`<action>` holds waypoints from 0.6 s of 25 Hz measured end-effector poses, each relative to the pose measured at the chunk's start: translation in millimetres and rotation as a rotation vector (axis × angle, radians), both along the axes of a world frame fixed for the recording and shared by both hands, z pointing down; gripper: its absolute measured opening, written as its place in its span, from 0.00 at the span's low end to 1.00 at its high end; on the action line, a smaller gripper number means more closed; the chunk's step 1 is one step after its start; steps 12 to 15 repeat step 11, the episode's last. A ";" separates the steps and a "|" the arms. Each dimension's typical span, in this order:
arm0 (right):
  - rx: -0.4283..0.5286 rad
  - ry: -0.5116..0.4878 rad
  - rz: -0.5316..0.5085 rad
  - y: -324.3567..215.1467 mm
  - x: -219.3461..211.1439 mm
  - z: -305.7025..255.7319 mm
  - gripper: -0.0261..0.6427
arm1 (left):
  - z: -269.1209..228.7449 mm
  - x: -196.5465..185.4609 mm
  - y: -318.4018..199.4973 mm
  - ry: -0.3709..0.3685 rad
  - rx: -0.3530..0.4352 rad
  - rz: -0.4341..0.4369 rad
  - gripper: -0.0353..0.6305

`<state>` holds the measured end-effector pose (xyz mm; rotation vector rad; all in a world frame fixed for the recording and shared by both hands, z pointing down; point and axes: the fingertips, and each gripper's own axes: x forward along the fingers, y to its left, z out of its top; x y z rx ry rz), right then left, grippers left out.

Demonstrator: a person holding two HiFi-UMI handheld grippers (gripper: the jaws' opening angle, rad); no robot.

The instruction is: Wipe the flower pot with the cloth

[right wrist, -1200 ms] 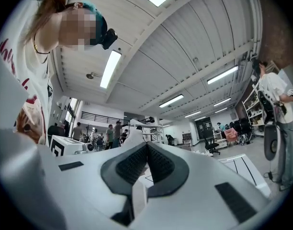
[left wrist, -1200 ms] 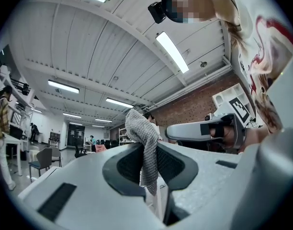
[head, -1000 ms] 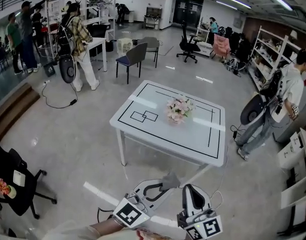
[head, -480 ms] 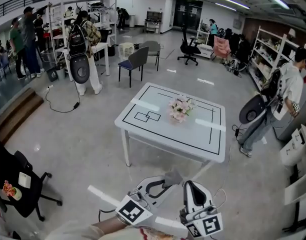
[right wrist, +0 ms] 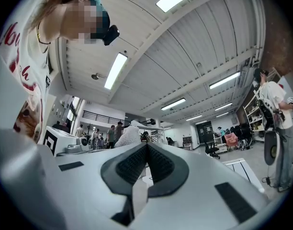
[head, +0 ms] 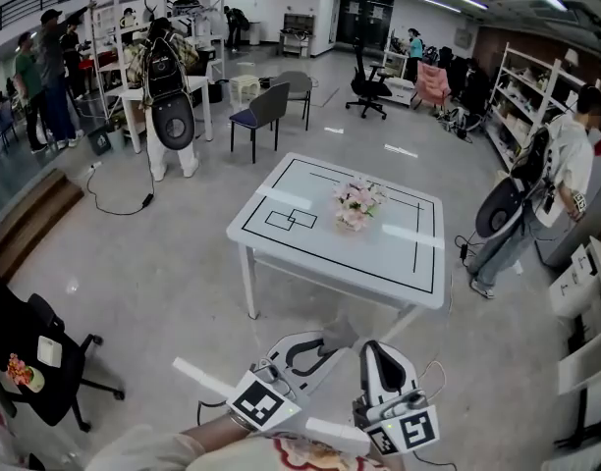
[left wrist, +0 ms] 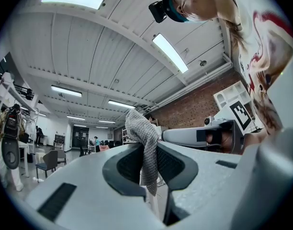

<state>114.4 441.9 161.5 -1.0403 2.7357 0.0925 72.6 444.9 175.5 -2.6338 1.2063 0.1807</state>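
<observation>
A pot of pink flowers (head: 356, 206) stands near the middle of the white table (head: 399, 253), which is marked with black lines. Both grippers are low in the head view, well short of the table's near edge. My left gripper (head: 323, 347) is shut on a grey knitted cloth (head: 338, 334). In the left gripper view the cloth (left wrist: 140, 133) is pinched between the dark pads (left wrist: 173, 166) and sticks up past the tips. My right gripper (head: 376, 353) is beside it, and in the right gripper view its (right wrist: 146, 148) pads meet with nothing between them. The cloth (right wrist: 129, 137) shows to their left.
A person (head: 561, 180) with a backpack stands just right of the table. A black office chair (head: 30, 346) stands at left. A grey chair (head: 266, 114) is beyond the table, with more people (head: 168, 91) at the back left. Shelves (head: 585, 361) line the right wall.
Both grippers have risen slightly, with the cloth still pinched in the left one. The person with the backpack at the back left has stepped to the right.
</observation>
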 end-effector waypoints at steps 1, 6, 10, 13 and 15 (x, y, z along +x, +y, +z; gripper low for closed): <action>0.001 -0.001 -0.001 -0.1 -1.3 -0.4 0.04 | 0.4 -2.0 -0.7 0.001 -0.005 -0.003 0.14; 0.003 0.001 -0.008 -1.5 -7.4 1.1 0.04 | 0.8 -8.4 -2.7 0.004 0.001 -0.012 0.14; 0.011 0.004 -0.012 -2.8 -12.0 0.3 0.04 | 3.6 -12.0 -5.3 -0.001 -0.004 -0.014 0.14; 0.014 0.005 -0.012 -3.1 -13.0 -0.1 0.04 | 4.1 -12.9 -6.1 -0.002 -0.003 -0.015 0.14; 0.014 0.005 -0.012 -3.1 -13.0 -0.1 0.04 | 4.1 -12.9 -6.1 -0.002 -0.003 -0.015 0.14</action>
